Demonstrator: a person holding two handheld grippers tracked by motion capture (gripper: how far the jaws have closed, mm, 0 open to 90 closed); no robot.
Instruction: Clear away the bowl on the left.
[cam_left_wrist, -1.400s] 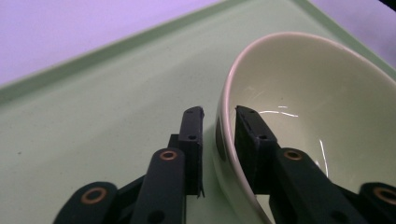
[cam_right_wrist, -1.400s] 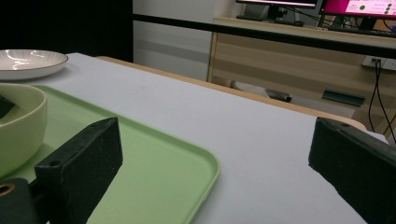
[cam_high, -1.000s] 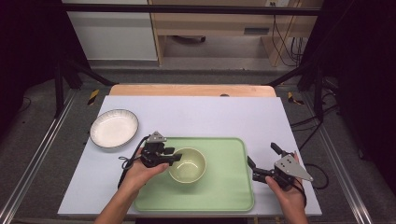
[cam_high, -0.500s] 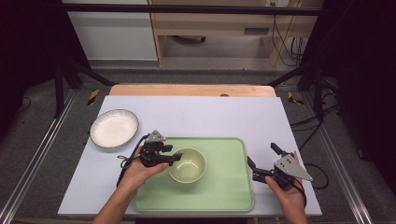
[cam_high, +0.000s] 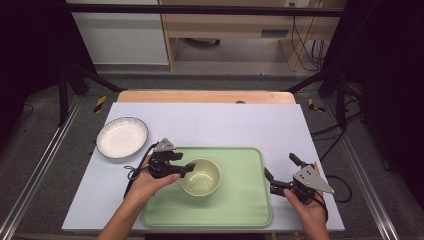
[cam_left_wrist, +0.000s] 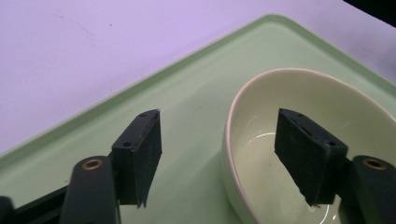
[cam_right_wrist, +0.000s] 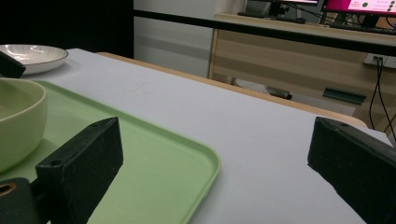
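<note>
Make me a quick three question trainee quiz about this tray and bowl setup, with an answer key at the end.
1. True or false: the left gripper has its jaws clamped tight on the bowl.
2. Where does the bowl stand? A) on the green tray B) on the white plate C) on the bare table
3. Fill in: the right gripper waits at the tray's ___ edge.

Key: 1 false, the jaws have just been opening and straddle the rim without pressing; 2 A; 3 right.

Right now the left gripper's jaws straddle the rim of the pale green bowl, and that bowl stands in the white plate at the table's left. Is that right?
Not quite. The left gripper does straddle the rim of the pale green bowl, its jaws having just been opening, but the bowl stands on the green tray. The white plate lies empty beside the tray, as the high view shows.
</note>
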